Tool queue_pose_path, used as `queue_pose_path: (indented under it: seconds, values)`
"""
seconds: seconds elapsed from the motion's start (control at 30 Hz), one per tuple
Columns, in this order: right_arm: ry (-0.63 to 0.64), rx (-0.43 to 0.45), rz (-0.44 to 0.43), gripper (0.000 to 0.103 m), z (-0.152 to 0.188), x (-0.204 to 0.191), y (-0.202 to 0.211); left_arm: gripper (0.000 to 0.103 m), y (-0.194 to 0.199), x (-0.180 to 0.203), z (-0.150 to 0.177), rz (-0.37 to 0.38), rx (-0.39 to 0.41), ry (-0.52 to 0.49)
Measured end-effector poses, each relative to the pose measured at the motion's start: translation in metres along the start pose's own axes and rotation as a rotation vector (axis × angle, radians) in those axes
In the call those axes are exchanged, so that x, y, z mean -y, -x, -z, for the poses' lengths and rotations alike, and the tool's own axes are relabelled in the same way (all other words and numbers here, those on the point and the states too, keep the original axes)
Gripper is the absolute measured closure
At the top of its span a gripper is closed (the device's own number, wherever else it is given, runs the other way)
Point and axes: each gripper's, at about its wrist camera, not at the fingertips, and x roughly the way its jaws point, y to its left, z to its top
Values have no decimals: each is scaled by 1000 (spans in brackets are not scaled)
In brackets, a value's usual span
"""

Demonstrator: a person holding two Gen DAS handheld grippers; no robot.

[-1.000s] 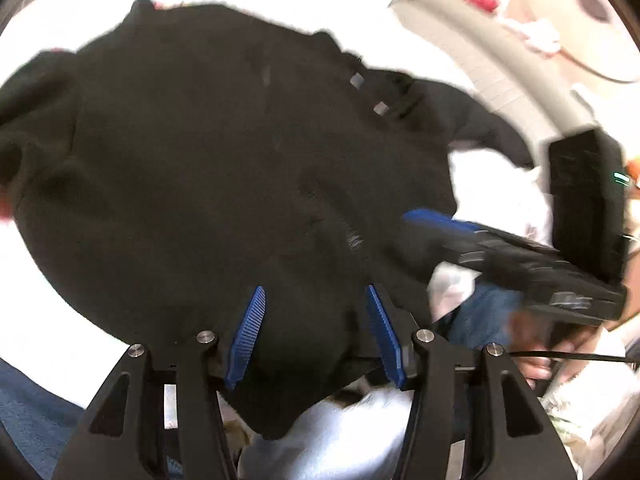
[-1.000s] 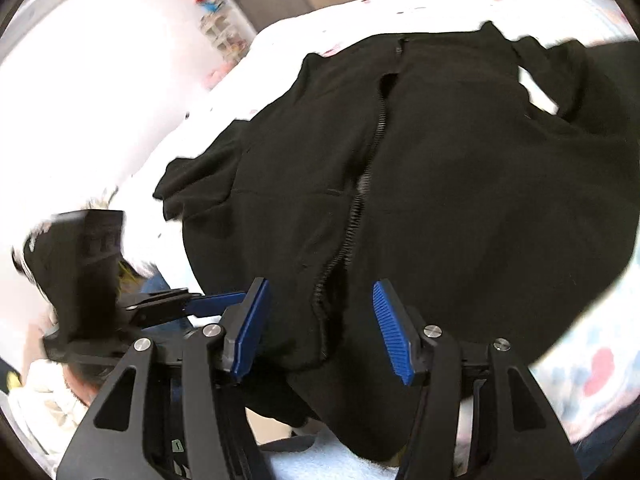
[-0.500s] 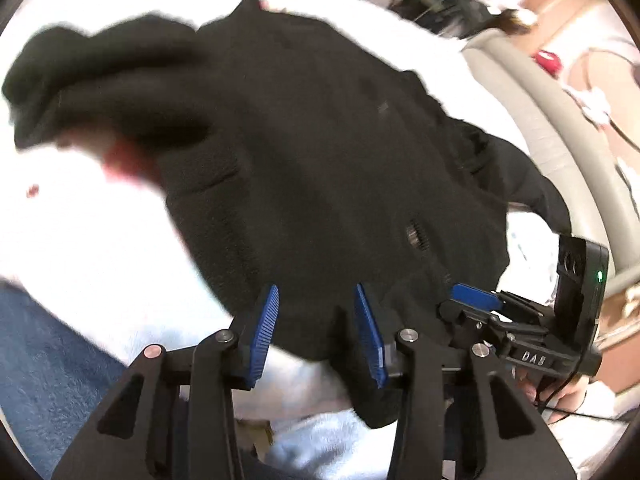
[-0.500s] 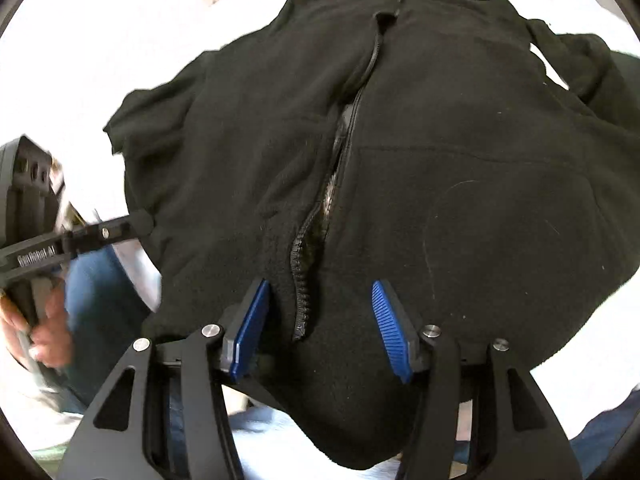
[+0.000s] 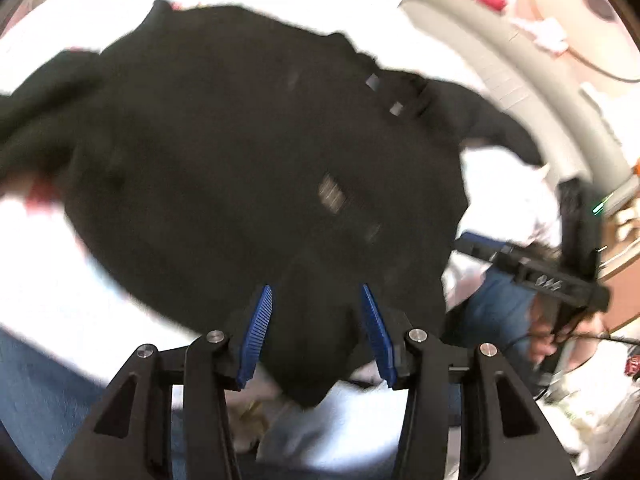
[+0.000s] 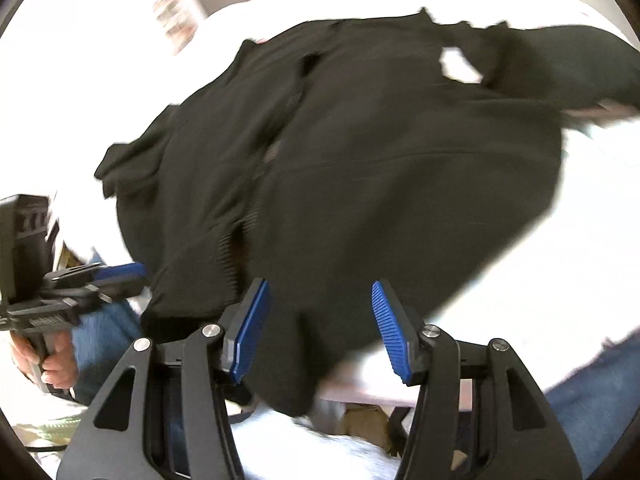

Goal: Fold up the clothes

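Fleece spread out flat fills most of both views: a black jacket (image 6: 360, 168) lies on a white bed (image 6: 520, 272), and its bottom edge hangs a little over the near side at 6 o'clock. It lies open and smooth, likely so its edges are easy to find for folding.

In the left view, the left tongs (image 5: 316, 332) have their blue pads wide apart, with the jacket's hem showing between them. I cannot tell if they touch the cloth. In the right view, the right tongs (image 6: 320, 324) are wide apart too, over the hem, next to the zipper (image 6: 236, 252) at 10 o'clock. Both sit low at the hem, likely because that is the edge to pinch and lift up toward the collar at 12 o'clock. No fold is made yet. Both pictures are blurry.
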Motion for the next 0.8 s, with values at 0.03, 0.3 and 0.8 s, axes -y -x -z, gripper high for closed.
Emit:
queue_pose_path:
  seconds: [0.03, 0.3, 0.8]
  values:
    - [-33, 13, 7, 48, -1, 13, 6, 53, -4, 7, -7, 18, 2, -11]
    - [-227, 26, -15, 47, -7, 77, 16, 53, -89, 103, -45, 51, -124, -233]
    - [-421, 25, 10, 37, -29, 141, -26, 50, -157, 107, -31, -135, -298, -242]
